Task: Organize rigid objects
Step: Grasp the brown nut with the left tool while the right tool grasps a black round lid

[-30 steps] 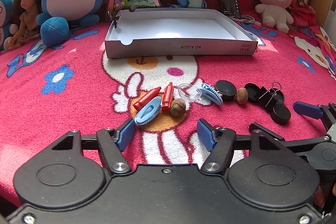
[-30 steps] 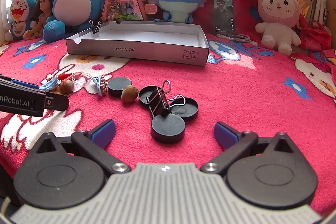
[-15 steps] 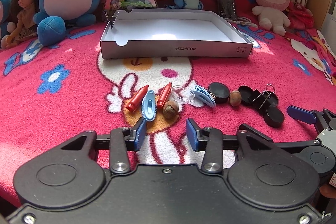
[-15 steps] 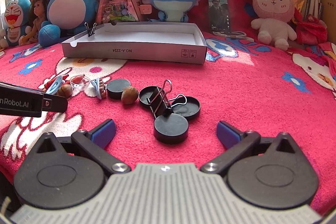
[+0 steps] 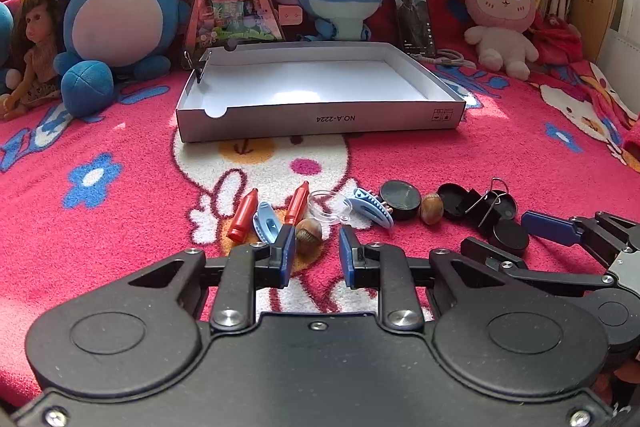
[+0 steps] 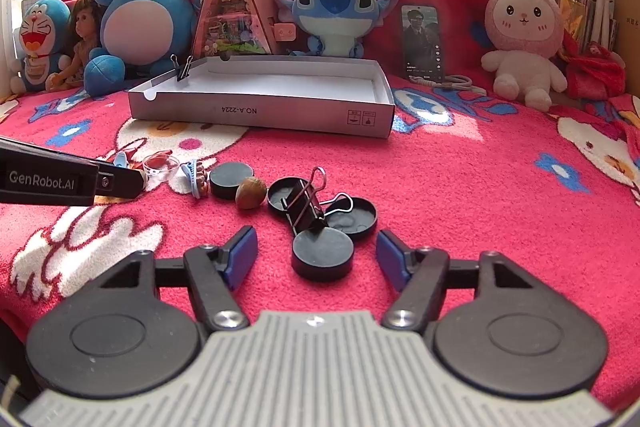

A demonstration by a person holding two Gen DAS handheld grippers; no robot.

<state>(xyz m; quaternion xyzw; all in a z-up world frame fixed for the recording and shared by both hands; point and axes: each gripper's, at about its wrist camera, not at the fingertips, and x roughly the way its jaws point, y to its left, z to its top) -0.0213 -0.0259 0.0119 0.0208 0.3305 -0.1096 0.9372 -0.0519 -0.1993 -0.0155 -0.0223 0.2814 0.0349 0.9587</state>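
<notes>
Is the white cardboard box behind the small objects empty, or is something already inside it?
Empty, as far as visible. The white box shows only its bare floor; one black binder clip sits clipped on its left wall.

Left gripper [image 5: 314, 255]: matte black moulded body, two large round housings with shallow circular recesses, black linkage arms pinned with silver screws, a small silver screw at the centre of the front edge and more at the lower corners. Fingers [image 5: 285, 254] carry flat blue pads. Seen from the right wrist camera, its side bears white lettering "GenRobot.AI" on a black bar with one small screw near the tip. Right gripper [image 6: 316, 253]: same black round housings and linkage arms with silver pivot screws, but a grey ribbed centre plate with one small screw at its top. Fingers [image 6: 242, 257] likewise padded in blue.
</notes>
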